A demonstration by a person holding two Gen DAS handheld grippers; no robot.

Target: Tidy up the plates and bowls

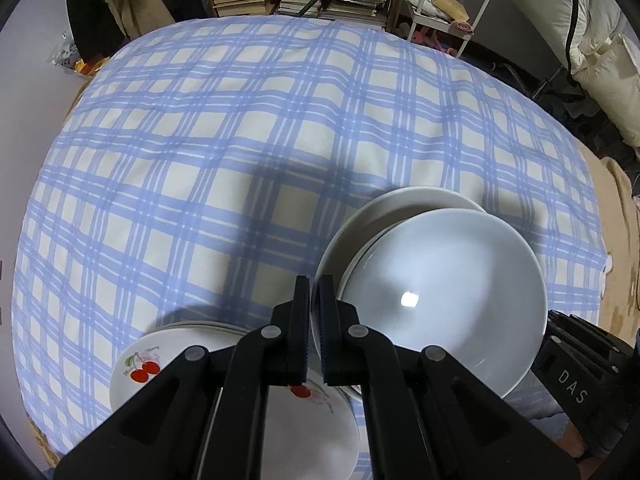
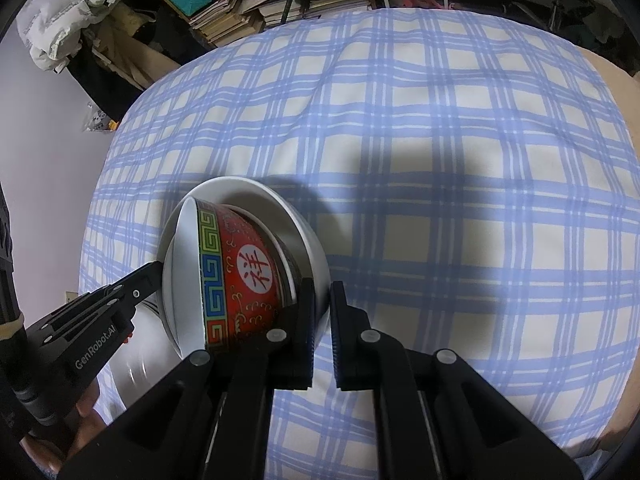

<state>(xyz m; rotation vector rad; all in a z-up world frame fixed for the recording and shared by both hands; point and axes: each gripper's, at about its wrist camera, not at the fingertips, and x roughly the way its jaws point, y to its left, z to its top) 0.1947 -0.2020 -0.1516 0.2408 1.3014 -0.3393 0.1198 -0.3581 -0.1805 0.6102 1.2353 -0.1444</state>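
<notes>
Bowls: red patterned bowl (image 2: 240, 272) tipped on its side in white bowls (image 2: 296, 224) on checked cloth (image 2: 440, 160), left gripper (image 1: 314, 300) pinching pale bowl's (image 1: 448, 288) rim, right gripper (image 2: 322, 320) pinching the white bowls' rim, cherry plates (image 1: 140, 364) beside.

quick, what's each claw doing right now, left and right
Left claw: shut on the rim of the white plate, which is lifted and tilted.
Right claw: nearly closed on the white bowl rim; whether it grips cannot be told.
</notes>
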